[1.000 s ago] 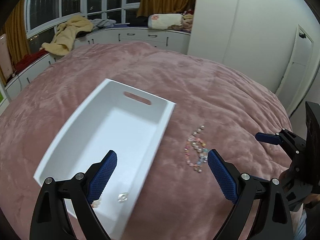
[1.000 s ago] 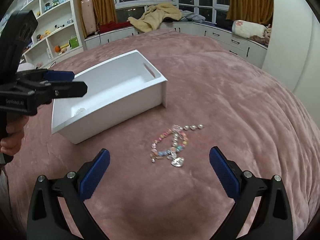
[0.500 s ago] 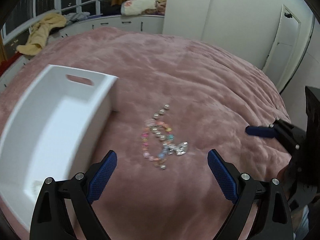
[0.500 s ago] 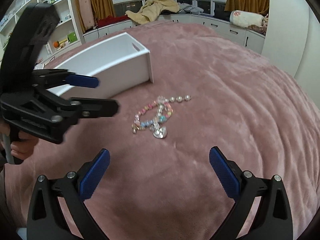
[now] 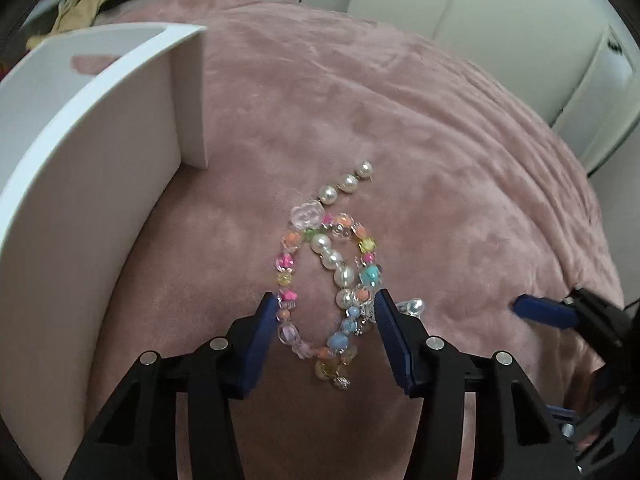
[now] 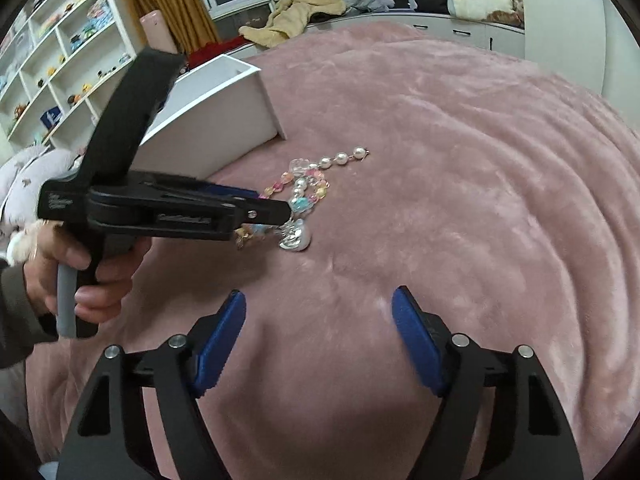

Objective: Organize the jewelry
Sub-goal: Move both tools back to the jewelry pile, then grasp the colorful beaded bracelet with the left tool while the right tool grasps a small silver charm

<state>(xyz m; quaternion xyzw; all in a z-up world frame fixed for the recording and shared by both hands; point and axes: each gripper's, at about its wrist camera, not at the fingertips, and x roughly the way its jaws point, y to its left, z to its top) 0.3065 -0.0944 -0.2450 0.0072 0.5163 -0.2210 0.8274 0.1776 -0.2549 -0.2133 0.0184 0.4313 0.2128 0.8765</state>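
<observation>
— Since the earlier frame, left hand-held gripper (image 5: 326,320) dropped from the white box (image 5: 80,184) onto the beaded jewelry (image 5: 328,276)?
— Yes; jaws open, straddling it on the pink bed (image 5: 440,140). Right hand-held gripper (image 6: 320,320) hovers open, empty. Pickup and boxing remain.

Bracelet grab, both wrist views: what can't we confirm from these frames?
- White box interior: left wrist view shows only its outer wall; right wrist view has the left gripper blocking it.
- Beaded bracelet near end: covered by that gripper in the right wrist view.
- Pad contact with beads: unclear, motion blur.
</observation>
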